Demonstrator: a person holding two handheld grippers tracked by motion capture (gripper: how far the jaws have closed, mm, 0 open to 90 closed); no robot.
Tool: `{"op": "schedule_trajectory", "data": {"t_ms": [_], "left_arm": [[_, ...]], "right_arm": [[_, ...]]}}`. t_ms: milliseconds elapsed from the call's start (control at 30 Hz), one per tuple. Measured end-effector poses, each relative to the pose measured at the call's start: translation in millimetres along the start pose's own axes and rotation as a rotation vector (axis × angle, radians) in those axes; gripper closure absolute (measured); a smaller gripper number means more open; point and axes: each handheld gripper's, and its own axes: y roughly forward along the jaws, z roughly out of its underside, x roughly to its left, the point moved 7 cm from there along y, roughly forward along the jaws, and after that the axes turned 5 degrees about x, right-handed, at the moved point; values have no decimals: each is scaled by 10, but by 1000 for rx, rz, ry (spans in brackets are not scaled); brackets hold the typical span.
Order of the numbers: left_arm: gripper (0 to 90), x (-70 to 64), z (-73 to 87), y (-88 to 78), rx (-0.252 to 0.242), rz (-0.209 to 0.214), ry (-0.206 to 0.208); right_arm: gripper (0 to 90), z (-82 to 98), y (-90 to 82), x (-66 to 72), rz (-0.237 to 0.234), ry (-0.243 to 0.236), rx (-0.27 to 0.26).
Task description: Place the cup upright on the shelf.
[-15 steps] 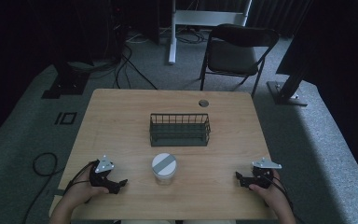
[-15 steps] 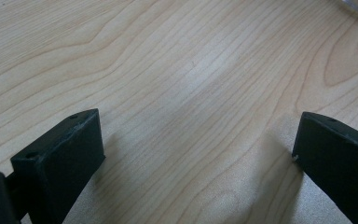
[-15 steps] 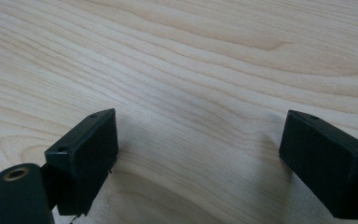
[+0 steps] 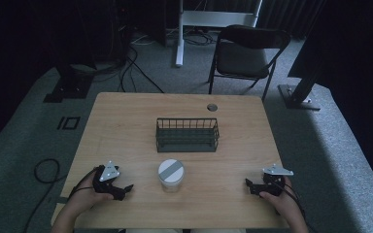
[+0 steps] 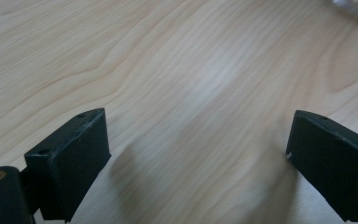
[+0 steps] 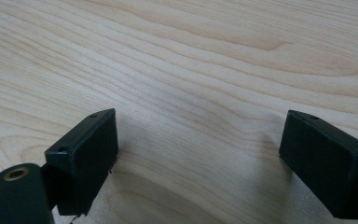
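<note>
The jar [image 4: 171, 175] stands low in the middle of the frame on the desk [image 4: 126, 121], below the wire basket [image 4: 187, 135]. Left gripper [image 4: 124, 188] and right gripper [image 4: 250, 186] flank it, well apart — fingers spread wide, holding nothing.

- The left gripper [image 4: 126, 188] rests low in the person's left hand [image 4: 88, 196], jaws spread wide with nothing between them, pointing inward toward the other gripper.
- The right gripper [image 4: 249, 185], held in the right hand [image 4: 280, 198], mirrors it: jaws parted and empty, aimed inward.
</note>
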Motion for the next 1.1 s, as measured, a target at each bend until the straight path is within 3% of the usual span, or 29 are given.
{"op": "schedule_trajectory", "data": {"t_ms": [167, 233, 367, 567, 767, 1100], "left_arm": [[62, -71, -81, 4, -30, 15, 27], [62, -126, -163, -1, -63, 40, 32], [62, -177, -231, -3, -79, 58, 40], [87, -334, -337, 57, -84, 91, 86], [87, -492, -496, 126, -131, 124, 122], [87, -677, -689, 228, -189, 173, 140]], "right_arm": [[112, 0, 0, 0, 0, 0, 0], [112, 0, 0, 0, 0, 0, 0], [112, 0, 0, 0, 0, 0, 0], [112, 0, 0, 0, 0, 0, 0], [112, 0, 0, 0, 0, 0, 0], [112, 0, 0, 0, 0, 0, 0]]}}
